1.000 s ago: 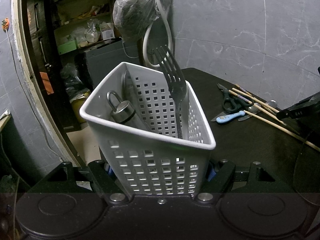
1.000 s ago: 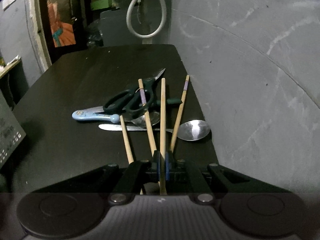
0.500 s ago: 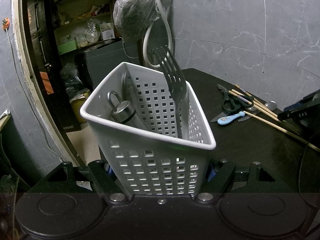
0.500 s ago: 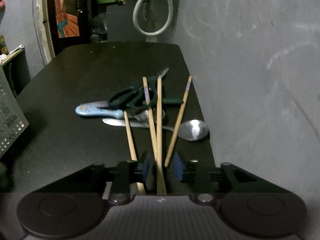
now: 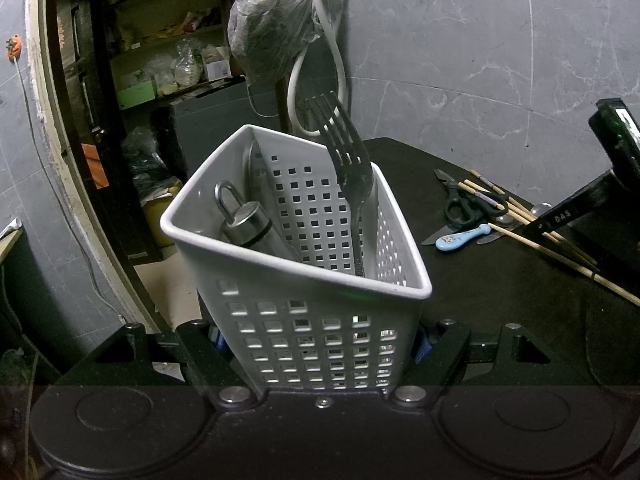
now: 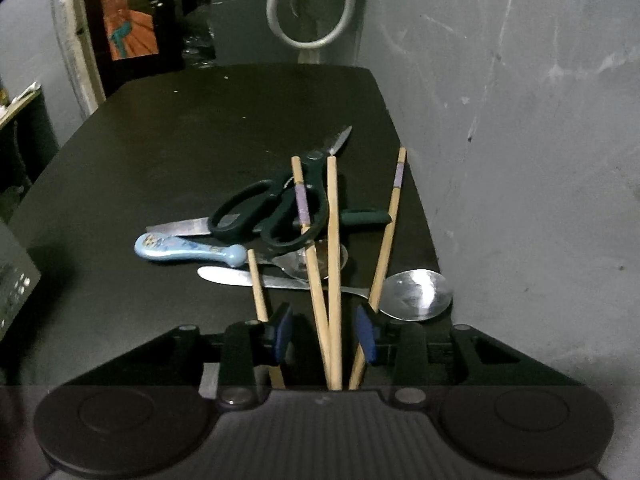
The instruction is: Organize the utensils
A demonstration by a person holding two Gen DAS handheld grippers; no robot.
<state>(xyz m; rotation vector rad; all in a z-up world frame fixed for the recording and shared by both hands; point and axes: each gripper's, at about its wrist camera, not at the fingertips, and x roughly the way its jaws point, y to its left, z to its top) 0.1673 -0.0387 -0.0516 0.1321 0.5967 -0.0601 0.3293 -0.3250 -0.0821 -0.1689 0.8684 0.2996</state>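
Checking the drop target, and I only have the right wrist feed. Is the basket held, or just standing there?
Observer: Held. The left gripper is shut on the basket, with a pad on each side near its base.
Operator: Anything in it?
Observer: Yes. A fork stands tines up against the right wall, next to a steel cylinder with a ring on top.
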